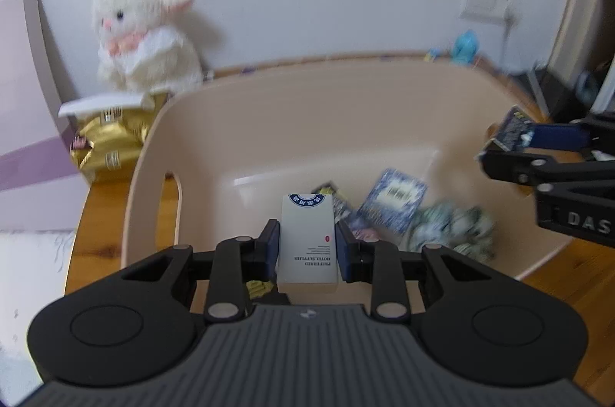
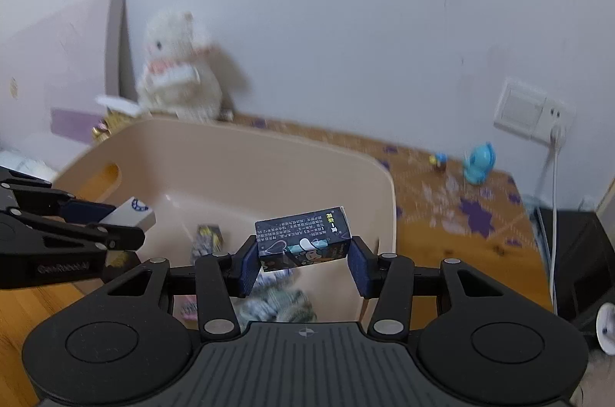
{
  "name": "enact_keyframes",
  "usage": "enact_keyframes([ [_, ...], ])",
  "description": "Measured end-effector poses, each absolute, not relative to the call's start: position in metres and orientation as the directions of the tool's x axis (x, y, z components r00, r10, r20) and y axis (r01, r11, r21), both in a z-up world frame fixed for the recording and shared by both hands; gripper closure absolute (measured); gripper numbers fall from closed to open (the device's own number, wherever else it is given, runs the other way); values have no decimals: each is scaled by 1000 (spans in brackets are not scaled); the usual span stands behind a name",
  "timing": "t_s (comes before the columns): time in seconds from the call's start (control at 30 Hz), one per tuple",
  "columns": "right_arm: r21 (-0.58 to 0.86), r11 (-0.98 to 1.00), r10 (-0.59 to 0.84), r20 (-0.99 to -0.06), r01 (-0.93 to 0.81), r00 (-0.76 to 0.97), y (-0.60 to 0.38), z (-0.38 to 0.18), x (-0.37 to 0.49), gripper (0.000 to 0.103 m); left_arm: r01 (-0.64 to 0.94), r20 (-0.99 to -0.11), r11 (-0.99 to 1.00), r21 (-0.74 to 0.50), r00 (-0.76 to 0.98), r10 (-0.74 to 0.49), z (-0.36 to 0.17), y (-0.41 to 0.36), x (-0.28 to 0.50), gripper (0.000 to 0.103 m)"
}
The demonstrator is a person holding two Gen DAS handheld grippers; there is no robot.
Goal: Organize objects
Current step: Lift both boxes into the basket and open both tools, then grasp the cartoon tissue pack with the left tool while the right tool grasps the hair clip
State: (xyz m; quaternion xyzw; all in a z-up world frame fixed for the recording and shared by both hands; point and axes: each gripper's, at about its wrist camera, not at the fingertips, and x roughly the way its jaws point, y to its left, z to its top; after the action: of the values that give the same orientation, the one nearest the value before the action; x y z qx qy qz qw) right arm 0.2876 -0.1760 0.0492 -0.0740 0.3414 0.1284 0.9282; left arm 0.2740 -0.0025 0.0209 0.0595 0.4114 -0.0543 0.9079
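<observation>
My left gripper [image 1: 306, 245] is shut on a white box with blue print [image 1: 306, 241], held over the near part of a beige plastic bin [image 1: 269, 122]. It also shows in the right wrist view [image 2: 132, 213]. My right gripper [image 2: 303, 259] is shut on a dark blue carton [image 2: 303, 238] above the bin's right side [image 2: 384, 199]; from the left wrist view the right gripper [image 1: 499, 145] shows at the right edge. Inside the bin lie a blue patterned packet [image 1: 392, 199], a dark packet [image 1: 334, 199] and a crumpled green-white wrapper [image 1: 449, 226].
A white plush bunny [image 1: 142, 30] sits against the wall behind the bin, with gold packets [image 1: 107, 145] and a white card beside it. A blue toy [image 2: 478, 163] and a small figure [image 2: 438, 161] stand on the wooden table. A wall socket with a white cable [image 2: 553, 145] is at right.
</observation>
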Motion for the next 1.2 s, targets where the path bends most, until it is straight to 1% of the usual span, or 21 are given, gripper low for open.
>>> enact_keyframes([
  [0.13,-59,957,161,-707,-284,689,-174,37,295,58,131,-787,988,78,616,-19,6,-4,284,70],
  [0.2,-87,953,146,-710,-291,689,-170,35,296,58,124,-802,989,80,598,-10,2,-3,287,70],
  [0.3,-77,948,160,-723,-309,673,-168,35,297,57,119,-811,990,80,586,-5,-2,-1,288,70],
  [0.33,-82,946,159,-724,-313,671,-166,36,296,48,114,-810,991,77,586,-5,-1,0,287,70],
  [0.4,-98,943,156,-717,-319,680,-166,37,294,45,105,-805,992,73,593,-3,1,1,285,68],
  [0.43,-97,943,157,-714,-319,682,-166,37,294,41,101,-803,993,68,596,-5,3,2,284,58],
  [0.47,-92,944,161,-710,-317,685,-168,38,294,37,98,-797,993,64,604,-8,6,3,282,43],
  [0.5,-83,945,170,-702,-317,691,-170,40,292,35,91,-783,994,67,622,-4,10,5,278,37],
  [0.53,-77,945,176,-695,-317,697,-172,42,290,31,87,-769,994,72,639,0,13,6,275,32],
  [0.57,-71,946,182,-688,-315,702,-174,44,288,26,91,-757,993,79,653,1,16,6,271,31],
  [0.63,-52,948,200,-668,-313,717,-180,50,282,23,89,-743,991,98,669,13,22,6,264,28],
  [0.7,-32,949,218,-650,-312,728,-186,56,273,15,82,-721,991,104,693,18,29,8,254,25],
  [0.73,-32,950,220,-641,-311,736,-186,59,268,9,77,-712,992,103,702,19,31,9,249,24],
  [0.77,-39,950,219,-628,-310,747,-186,62,262,6,72,-704,992,99,710,18,34,10,245,23],
  [0.87,-61,946,221,-598,-318,771,-186,71,243,3,69,-686,995,75,727,1,43,14,230,21],
  [0.93,-48,944,237,-586,-325,775,-189,74,234,0,80,-670,995,66,743,-15,49,15,218,18],
  [1.07,-35,944,249,-573,-327,781,-194,75,214,0,77,-644,994,76,765,-10,53,16,195,16],
  [1.2,-53,946,233,-577,-321,783,-195,67,197,0,67,-640,996,65,768,-10,46,19,176,14],
])
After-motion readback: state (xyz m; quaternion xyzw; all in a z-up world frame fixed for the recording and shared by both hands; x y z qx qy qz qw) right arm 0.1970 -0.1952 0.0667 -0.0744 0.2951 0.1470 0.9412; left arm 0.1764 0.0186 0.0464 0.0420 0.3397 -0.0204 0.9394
